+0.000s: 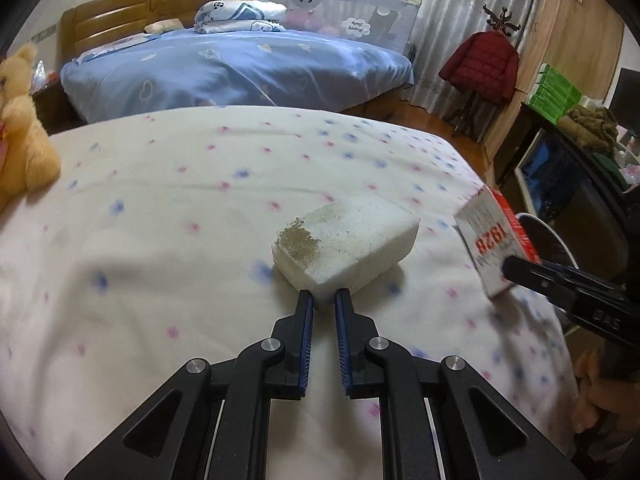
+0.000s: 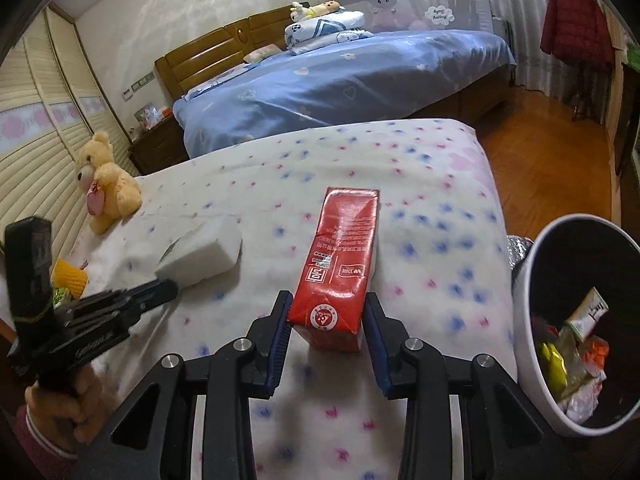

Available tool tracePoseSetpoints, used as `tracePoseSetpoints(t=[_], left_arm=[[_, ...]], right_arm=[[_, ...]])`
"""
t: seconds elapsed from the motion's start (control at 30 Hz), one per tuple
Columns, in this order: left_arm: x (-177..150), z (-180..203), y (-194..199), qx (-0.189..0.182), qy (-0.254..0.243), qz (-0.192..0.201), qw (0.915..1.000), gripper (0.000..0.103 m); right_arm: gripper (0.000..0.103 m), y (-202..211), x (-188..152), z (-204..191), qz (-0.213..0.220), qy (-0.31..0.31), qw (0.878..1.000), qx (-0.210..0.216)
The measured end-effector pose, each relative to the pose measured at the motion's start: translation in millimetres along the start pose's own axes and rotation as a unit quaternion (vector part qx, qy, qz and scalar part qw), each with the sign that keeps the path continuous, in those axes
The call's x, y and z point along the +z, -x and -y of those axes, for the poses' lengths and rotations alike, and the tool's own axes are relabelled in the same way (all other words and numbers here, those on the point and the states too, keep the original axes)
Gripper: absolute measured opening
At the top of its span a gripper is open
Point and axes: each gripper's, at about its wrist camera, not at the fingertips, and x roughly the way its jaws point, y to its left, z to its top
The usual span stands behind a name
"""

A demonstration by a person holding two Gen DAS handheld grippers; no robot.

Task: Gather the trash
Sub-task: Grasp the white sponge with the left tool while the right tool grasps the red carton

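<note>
A white foam block point(image 1: 346, 246) with a brown stain lies on the flowered bedspread point(image 1: 168, 216). My left gripper point(image 1: 324, 298) is shut on its near corner; it also shows in the right wrist view point(image 2: 170, 286), with the block point(image 2: 200, 254) beside it. My right gripper point(image 2: 326, 304) is shut on a red and white carton point(image 2: 340, 264) and holds it above the bed; the carton shows at the right of the left wrist view point(image 1: 494, 244). A white trash bin point(image 2: 532, 320) with several pieces of trash stands at the right.
A yellow teddy bear point(image 2: 106, 180) sits at the bed's left side. A yellow net object point(image 2: 70, 276) lies near it. A second bed with a blue cover point(image 1: 232, 68) stands behind. A red jacket point(image 1: 480, 66) hangs on a rack at the right.
</note>
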Motion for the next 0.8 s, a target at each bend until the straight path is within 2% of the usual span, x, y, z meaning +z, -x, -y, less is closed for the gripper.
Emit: tracePoseSetpoints(t=[0.13,0.23,0.3,0.37,0.4,0.5,0.7,0.77,0.8], left_arm=[[-6.4,7.2,5.5,-0.002,-0.002,-0.004,1.0000,0.012],[-6.1,2.9,8.0,0.000,0.002,-0.010,0.9999,0.023],[-5.3,0.2,9.5,0.010,-0.002,-0.009,0.9999,0.047],[-4.6,-1.0,13.7,0.017,-0.017,-0.005,0.9997,0.058],[-3.1,-0.9,14.4,0.016,-0.026,-0.006,0.9995,0.060],[1.5,4.5,10.5,0.021,-0.058,-0.011,0.9980,0.067],[11.0,17.2,-4.9,0.014,-0.105,-0.017,0.9943,0.068],[11.2,19.7,-9.8,0.011,-0.109,-0.021,0.9937,0.066],[10.8,20.9,-11.2,0.010,-0.111,-0.022,0.9935,0.056]], right_arm=[[0.032,0.3,-3.7,3.7,0.006,-0.007,1.000,-0.007],[0.036,-2.2,-6.5,8.1,0.012,-0.019,1.000,-0.014],[0.038,-4.0,-6.0,10.5,0.016,-0.032,0.999,-0.014],[0.049,-6.2,-4.5,11.9,0.021,-0.043,0.999,-0.014],[0.056,-7.4,-3.8,11.5,0.022,-0.045,0.999,-0.015],[0.058,-10.3,-2.2,9.4,0.025,-0.047,0.998,-0.013],[0.055,-20.8,1.4,6.3,0.019,-0.049,0.999,-0.012],[0.046,-22.0,1.2,7.5,0.015,-0.053,0.998,-0.010],[0.035,-21.0,0.3,9.2,0.015,-0.057,0.998,-0.007]])
